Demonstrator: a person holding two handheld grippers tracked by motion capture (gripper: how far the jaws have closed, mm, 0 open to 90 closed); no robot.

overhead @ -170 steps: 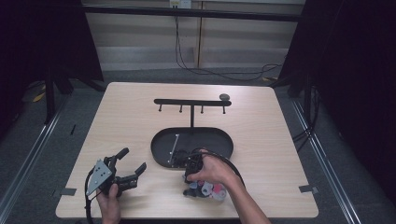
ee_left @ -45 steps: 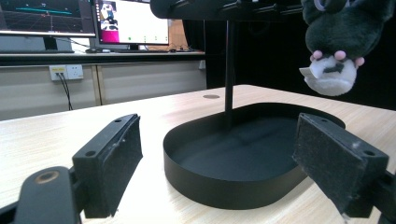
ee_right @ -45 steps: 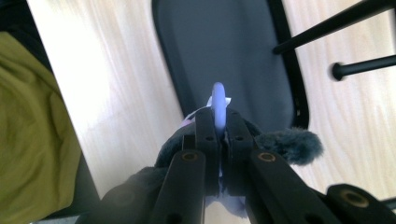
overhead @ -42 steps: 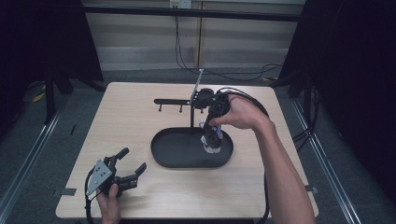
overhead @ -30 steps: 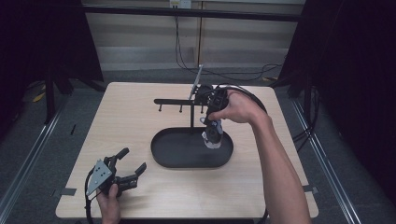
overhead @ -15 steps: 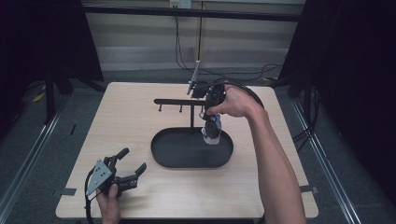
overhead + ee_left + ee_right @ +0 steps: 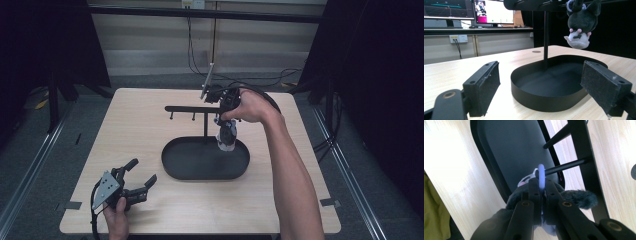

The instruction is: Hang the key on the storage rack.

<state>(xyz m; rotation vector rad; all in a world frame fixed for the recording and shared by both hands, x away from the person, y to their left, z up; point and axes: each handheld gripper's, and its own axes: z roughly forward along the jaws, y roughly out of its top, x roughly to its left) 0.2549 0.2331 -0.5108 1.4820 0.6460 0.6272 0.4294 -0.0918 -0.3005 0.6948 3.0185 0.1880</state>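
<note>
My left gripper (image 7: pixel 136 182) rests at about seven o'clock on the pale wooden counter (image 7: pixel 135 125), its jaws spread wide with nothing between them; in the left gripper view its black foam pads (image 7: pixel 484 85) frame the black oval metal tray (image 7: pixel 554 97) from low down.

At the centre stands the black T-shaped hanging rack (image 7: pixel 192 108), its post rising from the far edge of the tray (image 7: pixel 172 167) and short pegs pointing down from its crossbar.

At about one o'clock, my right gripper (image 7: pixel 220 97) is closed on the pale blue ring (image 7: pixel 541 178) of the small dark grey and white plush keychain toy (image 7: pixel 226 136). The toy hangs below the crossbar, over the far right part of the tray. In the right gripper view the ring sits right at the tip of a thin black peg (image 7: pixel 566 166); I cannot tell whether it is already threaded on.

The risk, as I judge it, is letting go too soon: if the ring only touches the peg tip, the toy drops into the tray. Pushing sideways against the peg could also tip the slim rack, and the dangling toy's swing could pull the ring off line.
</note>
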